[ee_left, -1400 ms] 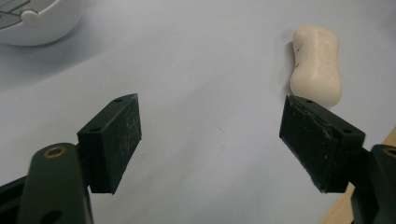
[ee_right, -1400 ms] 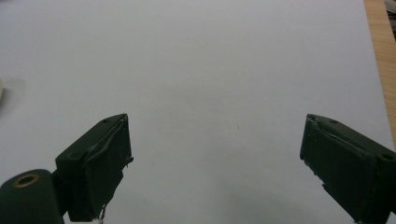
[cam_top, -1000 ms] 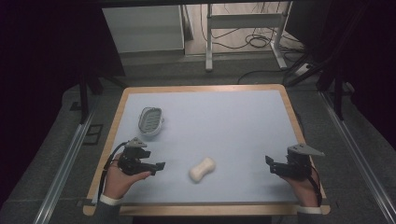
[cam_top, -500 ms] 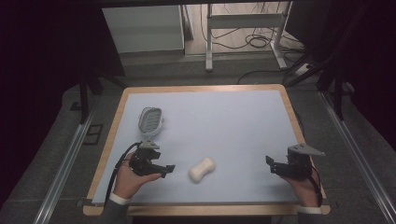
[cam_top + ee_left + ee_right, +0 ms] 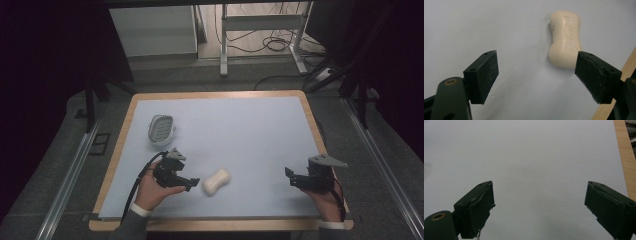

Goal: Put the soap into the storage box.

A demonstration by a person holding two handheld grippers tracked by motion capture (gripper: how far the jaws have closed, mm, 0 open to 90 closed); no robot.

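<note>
One cream waisted soap bar [image 5: 565, 39] lies just ahead of the left gripper [image 5: 536, 75], jaws apart. One white ribbed soap dish [image 5: 162, 128] sits beyond. Right gripper [image 5: 539, 207], jaws apart, faces bare pale-blue counter [image 5: 536, 157].

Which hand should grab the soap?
Probably the left. The left gripper sits right beside the soap, jaws open and pointing at it. The right gripper is farther off, near the table's other edge.
</note>
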